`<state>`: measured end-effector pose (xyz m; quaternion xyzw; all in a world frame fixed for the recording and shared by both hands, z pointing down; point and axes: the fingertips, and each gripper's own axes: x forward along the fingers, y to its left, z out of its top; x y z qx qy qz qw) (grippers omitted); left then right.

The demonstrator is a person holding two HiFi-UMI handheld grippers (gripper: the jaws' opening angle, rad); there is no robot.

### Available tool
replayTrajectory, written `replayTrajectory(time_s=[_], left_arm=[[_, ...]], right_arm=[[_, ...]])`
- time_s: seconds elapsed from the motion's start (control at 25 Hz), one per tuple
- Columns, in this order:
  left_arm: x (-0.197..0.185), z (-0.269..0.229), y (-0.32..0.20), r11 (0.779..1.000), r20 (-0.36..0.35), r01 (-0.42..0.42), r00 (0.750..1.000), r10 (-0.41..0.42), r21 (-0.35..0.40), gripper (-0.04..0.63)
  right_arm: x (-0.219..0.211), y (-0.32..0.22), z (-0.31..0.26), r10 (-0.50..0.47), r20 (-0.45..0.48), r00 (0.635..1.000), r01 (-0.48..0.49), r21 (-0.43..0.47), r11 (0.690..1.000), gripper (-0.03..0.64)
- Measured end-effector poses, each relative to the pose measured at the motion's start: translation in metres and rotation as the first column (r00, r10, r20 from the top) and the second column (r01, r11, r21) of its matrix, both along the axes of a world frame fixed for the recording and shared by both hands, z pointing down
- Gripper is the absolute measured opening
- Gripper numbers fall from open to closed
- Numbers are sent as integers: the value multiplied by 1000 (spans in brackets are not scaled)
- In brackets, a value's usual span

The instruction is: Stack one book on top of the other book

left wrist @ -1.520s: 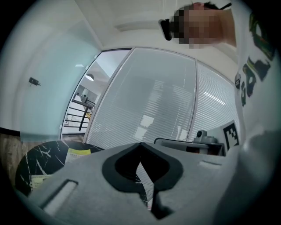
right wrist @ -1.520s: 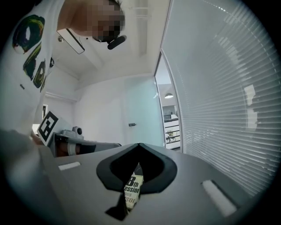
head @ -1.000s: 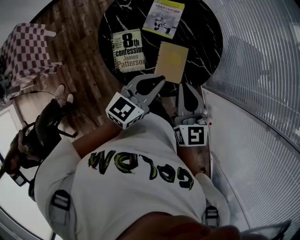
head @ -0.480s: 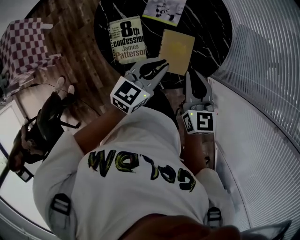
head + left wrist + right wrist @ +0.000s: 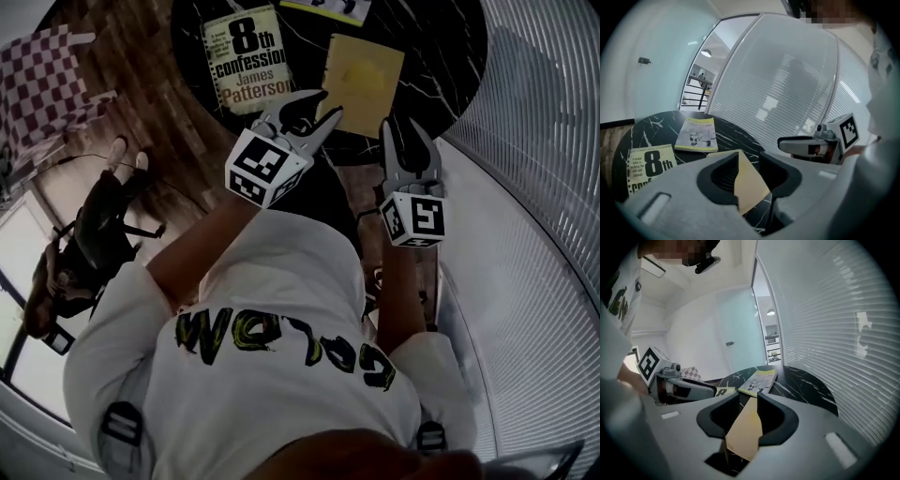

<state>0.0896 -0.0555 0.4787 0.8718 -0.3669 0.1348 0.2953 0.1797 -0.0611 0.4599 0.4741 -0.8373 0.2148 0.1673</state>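
Lowered toward the flat yellow book, left gripper and right gripper are opening empty jaws near veined marble tabletop.

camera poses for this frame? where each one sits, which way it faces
Head view: on the person's head, steeply down at the table and yellow book; shows shirt, arms, left gripper, right gripper.
Left gripper view: on the left gripper, along its opening jaws, nothing gripped; right gripper alongside.
Right gripper view: likewise, along its opening jaws, nothing gripped; left gripper alongside.
Shared: both gripper views frame the yellow book through the jaw gap.
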Motion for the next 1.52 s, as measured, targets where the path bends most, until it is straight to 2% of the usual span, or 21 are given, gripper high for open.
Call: replayTrajectory(time_s=[0.28, 0.4, 0.76, 1.2, 1.52], left_arm=[[-1, 55, -4, 995, 31, 8, 999, -5, -96, 158], [-2, 78, -3, 990, 59, 14, 998, -6, -141, 193], [-1, 136, -2, 972, 105, 38, 994, -13, -233, 233], [-2, 167, -2, 951, 151, 75, 988, -31, -301, 279], [10, 175, -2, 945, 197, 53, 980, 12, -323, 278]], right_arm=[[9, -8, 50, 2, -11, 1000, -2, -76, 997, 161], [12, -8, 69, 5, -8, 1000, -6, -112, 994, 176], [21, -11, 124, 19, -19, 1000, -22, -190, 982, 237], [24, -10, 168, 23, 23, 999, -16, -280, 960, 311], [23, -6, 189, 22, 70, 997, 3, -334, 942, 313]])
